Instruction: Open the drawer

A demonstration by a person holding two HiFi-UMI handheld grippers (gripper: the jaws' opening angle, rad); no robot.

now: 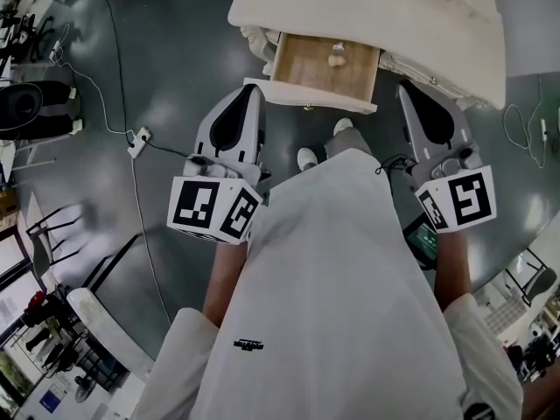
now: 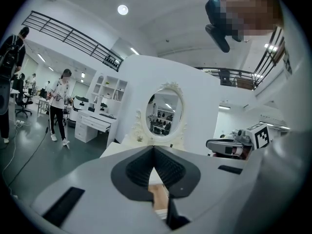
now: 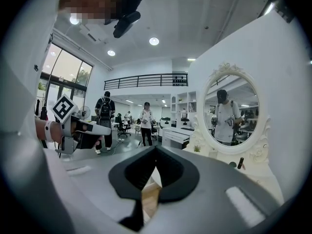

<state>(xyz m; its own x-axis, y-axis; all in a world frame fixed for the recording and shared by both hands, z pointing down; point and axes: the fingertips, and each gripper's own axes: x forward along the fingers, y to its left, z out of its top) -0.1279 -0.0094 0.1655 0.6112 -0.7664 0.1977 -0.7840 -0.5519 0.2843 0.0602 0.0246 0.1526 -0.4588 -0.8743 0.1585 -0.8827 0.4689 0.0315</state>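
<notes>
The wooden drawer (image 1: 315, 64) stands pulled out from the white dressing table (image 1: 385, 16), and a small pale object (image 1: 336, 59) lies inside it. Its white front panel (image 1: 297, 95) faces me. My left gripper (image 1: 255, 90) hovers just outside the panel's left corner, shut and empty. My right gripper (image 1: 405, 89) is to the right of the drawer under the table edge, also shut on nothing. In the left gripper view the jaws of the left gripper (image 2: 154, 148) meet, with drawer wood (image 2: 159, 197) showing below them. The right gripper (image 3: 156, 148) looks the same in its own view.
An oval mirror (image 2: 165, 112) stands on the table top. A cable and power strip (image 1: 138, 138) lie on the floor at left, near a black chair (image 1: 22, 108). People (image 2: 58, 106) walk in the background. My shoes (image 1: 308, 157) are below the drawer.
</notes>
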